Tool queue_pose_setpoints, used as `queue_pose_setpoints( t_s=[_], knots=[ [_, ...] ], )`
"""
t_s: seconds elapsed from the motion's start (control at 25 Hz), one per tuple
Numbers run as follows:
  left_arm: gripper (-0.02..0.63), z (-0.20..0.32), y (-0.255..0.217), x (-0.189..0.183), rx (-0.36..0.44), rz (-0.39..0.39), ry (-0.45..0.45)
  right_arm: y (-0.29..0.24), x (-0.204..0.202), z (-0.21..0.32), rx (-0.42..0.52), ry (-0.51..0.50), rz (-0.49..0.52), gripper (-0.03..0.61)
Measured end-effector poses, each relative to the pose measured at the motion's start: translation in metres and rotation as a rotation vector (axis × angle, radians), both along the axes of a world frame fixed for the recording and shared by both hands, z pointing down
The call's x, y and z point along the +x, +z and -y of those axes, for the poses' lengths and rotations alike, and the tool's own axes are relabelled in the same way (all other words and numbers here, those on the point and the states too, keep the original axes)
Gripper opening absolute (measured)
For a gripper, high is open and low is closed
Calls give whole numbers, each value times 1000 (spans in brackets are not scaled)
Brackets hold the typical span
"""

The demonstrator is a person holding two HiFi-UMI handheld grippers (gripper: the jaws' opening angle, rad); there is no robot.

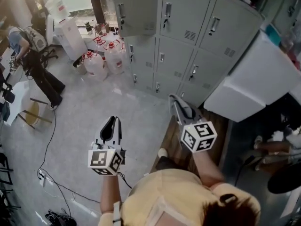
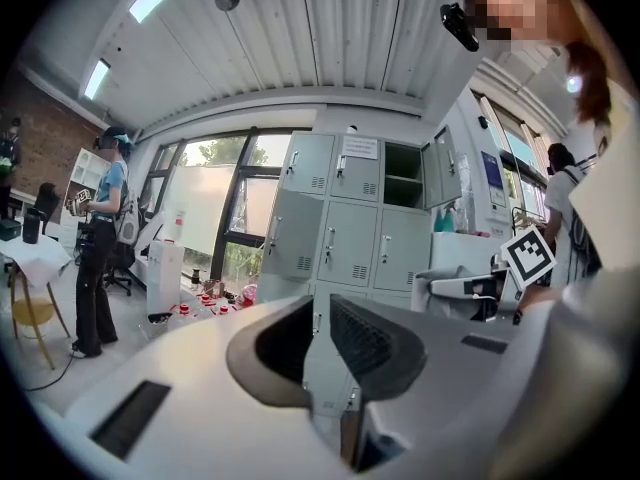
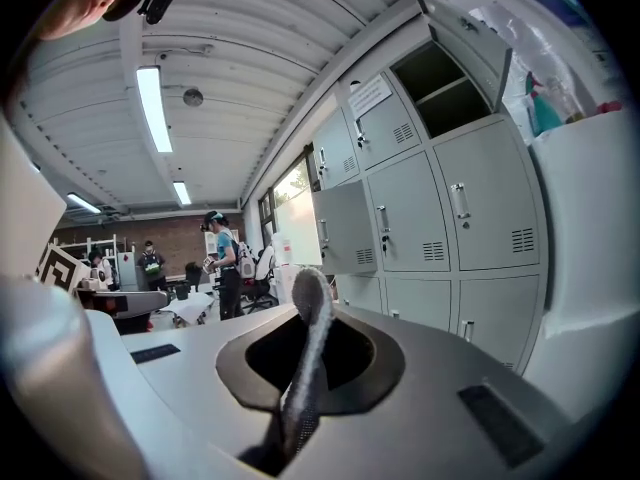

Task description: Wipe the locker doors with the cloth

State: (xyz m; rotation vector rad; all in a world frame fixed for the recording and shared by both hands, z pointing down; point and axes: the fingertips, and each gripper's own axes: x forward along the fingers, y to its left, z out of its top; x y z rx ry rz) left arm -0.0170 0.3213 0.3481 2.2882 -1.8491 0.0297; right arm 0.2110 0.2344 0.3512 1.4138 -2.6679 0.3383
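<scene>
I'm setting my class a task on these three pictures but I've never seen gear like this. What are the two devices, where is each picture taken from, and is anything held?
A person holds a hand-operated two-jaw gripper in each hand. The head view comes from a camera on the person's head, looking down: the left gripper and right gripper each carry a cube with black-and-white square markers. The other two pictures come from a camera riding on each gripper, looking along its jaws. Both pairs of jaws are closed and hold nothing; no cloth shows anywhere. Ahead stands a bank of grey metal lockers, one upper compartment open. On the pale floor by the lockers stand large plastic water jugs with red caps. Another person stands at the left.
</scene>
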Motion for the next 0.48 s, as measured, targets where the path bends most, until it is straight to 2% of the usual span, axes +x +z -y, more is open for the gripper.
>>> queue_pose_setpoints(
  t_s=[0.48],
  knots=[
    [44, 101, -5, 34, 9, 11, -43, 1, 12, 105, -3, -102, -3, 15]
  ],
)
